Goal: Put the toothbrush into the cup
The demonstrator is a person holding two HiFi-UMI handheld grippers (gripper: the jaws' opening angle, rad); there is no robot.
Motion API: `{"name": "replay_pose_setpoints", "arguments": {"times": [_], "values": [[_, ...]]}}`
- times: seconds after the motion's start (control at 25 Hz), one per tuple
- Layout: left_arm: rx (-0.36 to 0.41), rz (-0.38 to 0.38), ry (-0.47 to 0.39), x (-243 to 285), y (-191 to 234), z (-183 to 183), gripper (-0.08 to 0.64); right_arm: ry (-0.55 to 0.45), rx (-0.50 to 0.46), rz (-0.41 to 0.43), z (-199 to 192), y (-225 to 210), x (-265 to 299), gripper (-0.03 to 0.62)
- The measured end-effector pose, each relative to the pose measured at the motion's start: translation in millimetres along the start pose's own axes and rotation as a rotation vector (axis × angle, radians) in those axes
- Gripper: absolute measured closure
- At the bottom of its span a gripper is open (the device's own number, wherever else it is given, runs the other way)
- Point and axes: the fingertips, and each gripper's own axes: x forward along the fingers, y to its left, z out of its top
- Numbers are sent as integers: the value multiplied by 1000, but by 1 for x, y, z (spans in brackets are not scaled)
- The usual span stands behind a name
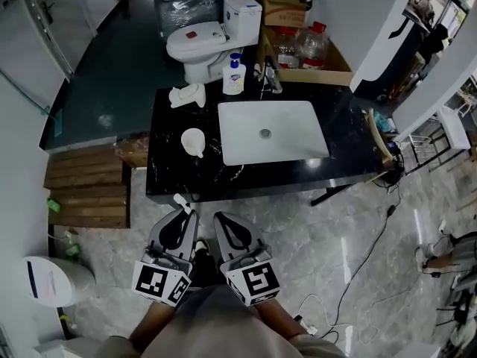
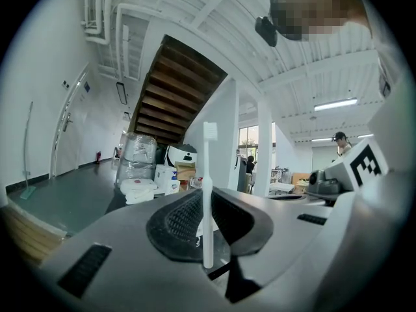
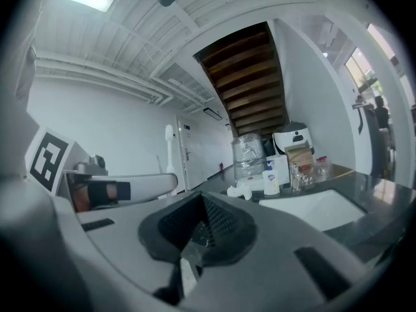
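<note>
Left gripper (image 1: 183, 216): jaws clamped on the toothbrush (image 2: 208, 174), low on the handle. The white brush stands upright, bristle end up. My judgement: this grip leaves most of the length free to drop into the cup.

Right gripper (image 3: 203, 199): jaws together, nothing between them. It sits just beside the left one, lower centre of the head view. I read it as idle; 1 tool is enough for this step.

Cup (image 1: 193, 141): white, on the black counter (image 1: 168, 177), just left of the white sink (image 1: 272, 131), centre-left of frame. The toothbrush is well short of it, off the counter's near edge.

Writing: none legible. The soap bottle (image 1: 234, 75) behind the sink has a blue label too small to read. The 2 marker cubes carry only black-and-white square patterns.

Next move, as I judge it: carry the brush forward over the cup, then release.
</note>
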Motion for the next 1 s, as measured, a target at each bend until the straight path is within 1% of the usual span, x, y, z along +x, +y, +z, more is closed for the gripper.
{"name": "replay_pose_setpoints", "arguments": {"times": [0.24,0.48,0.68,1.0], "values": [[-9,3,-3,14,12,2,512,4,11,3,-1,-10,16,586],[-28,-15,19,40,32,-1,512,16,10,-2,1,-19,39,586],[-26,-19,5,65,57,8,512,13,5,0,9,-31,70,586],[-28,-32,19,111,102,15,512,32,14,-5,12,-52,130,586]]}}
